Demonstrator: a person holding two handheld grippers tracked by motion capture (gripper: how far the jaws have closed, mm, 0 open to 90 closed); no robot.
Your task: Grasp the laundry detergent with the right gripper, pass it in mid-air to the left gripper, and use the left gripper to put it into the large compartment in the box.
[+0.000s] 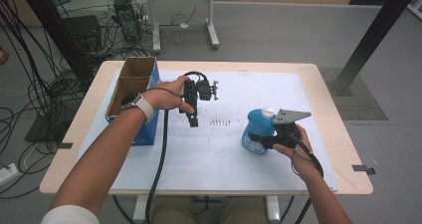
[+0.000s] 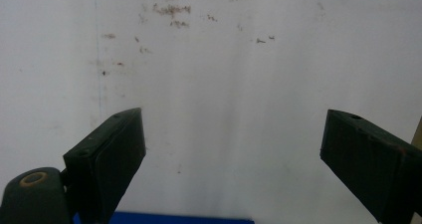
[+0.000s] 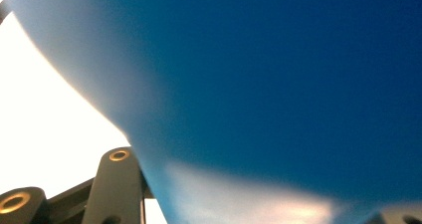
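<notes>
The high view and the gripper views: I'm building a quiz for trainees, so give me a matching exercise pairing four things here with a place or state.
Things:
1. blue bottle
2. cardboard box
3. left gripper
4. right gripper

Places or states:
a. open over the white mat
b. at the table's left edge, top open
c. shut on the bottle
d. upright, white cap on top

Pairs: 1-d, 2-b, 3-a, 4-c
</notes>
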